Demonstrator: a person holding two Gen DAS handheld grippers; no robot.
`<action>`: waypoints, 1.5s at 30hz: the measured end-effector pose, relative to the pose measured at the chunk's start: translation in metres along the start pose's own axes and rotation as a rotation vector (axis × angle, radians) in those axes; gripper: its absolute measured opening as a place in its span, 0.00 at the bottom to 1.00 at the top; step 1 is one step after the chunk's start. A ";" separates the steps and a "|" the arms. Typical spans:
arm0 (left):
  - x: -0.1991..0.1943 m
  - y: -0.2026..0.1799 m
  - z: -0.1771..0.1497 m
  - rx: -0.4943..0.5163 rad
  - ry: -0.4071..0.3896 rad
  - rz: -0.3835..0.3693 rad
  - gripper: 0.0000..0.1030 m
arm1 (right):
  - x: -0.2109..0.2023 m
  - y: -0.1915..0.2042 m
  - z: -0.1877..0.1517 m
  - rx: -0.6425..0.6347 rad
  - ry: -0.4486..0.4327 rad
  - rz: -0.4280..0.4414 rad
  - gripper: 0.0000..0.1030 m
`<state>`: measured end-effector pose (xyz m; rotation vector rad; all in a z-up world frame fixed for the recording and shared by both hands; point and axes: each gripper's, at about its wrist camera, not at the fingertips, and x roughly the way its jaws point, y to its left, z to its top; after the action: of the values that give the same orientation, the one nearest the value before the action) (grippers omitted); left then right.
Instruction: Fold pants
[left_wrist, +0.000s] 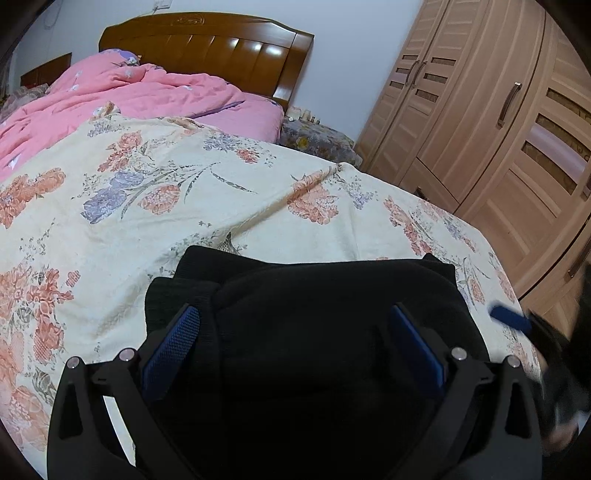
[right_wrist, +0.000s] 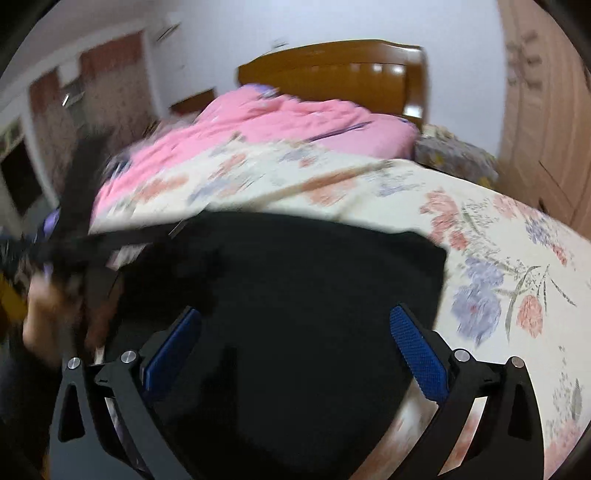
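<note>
Two black grippers with blue textured pads, left (left_wrist: 293, 343) and right (right_wrist: 295, 343), both jaws wide apart, clamped on nothing, poised over folded black fabric pants (left_wrist: 314, 295) lying on cream floral bedspread (left_wrist: 147, 206); pink rumpled quilt (left_wrist: 122, 96) beyond.

Pants (left_wrist: 332, 314) lie on the bedspread (left_wrist: 184, 206), under and between my left jaws, reaching just ahead of the tips. Quilt (left_wrist: 122, 96) heaped on the bed ahead-left, headboard (left_wrist: 207, 48) behind it. Wardrobe (left_wrist: 498, 129) off to the right of the bed; covered stand (left_wrist: 317, 140) between wardrobe and bed. From my right jaws: pants (right_wrist: 295, 288) again beneath and ahead, bedspread (right_wrist: 498, 258) open to the right, a blurred hand (right_wrist: 48, 317) to the left.
</note>
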<state>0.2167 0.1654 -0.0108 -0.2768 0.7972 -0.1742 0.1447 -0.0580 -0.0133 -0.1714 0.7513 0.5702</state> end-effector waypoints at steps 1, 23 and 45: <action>0.000 0.000 0.000 0.001 0.000 0.001 0.98 | 0.004 0.007 -0.009 -0.036 0.028 -0.034 0.96; 0.004 -0.006 -0.001 0.035 0.010 0.061 0.98 | -0.017 0.000 -0.088 0.121 0.015 0.079 0.96; -0.222 -0.036 -0.088 0.039 -0.551 0.555 0.99 | -0.187 -0.035 -0.123 0.322 -0.397 -0.188 0.96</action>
<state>-0.0008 0.1728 0.0926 -0.0509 0.2988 0.3967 -0.0196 -0.2097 0.0239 0.1654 0.4257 0.2845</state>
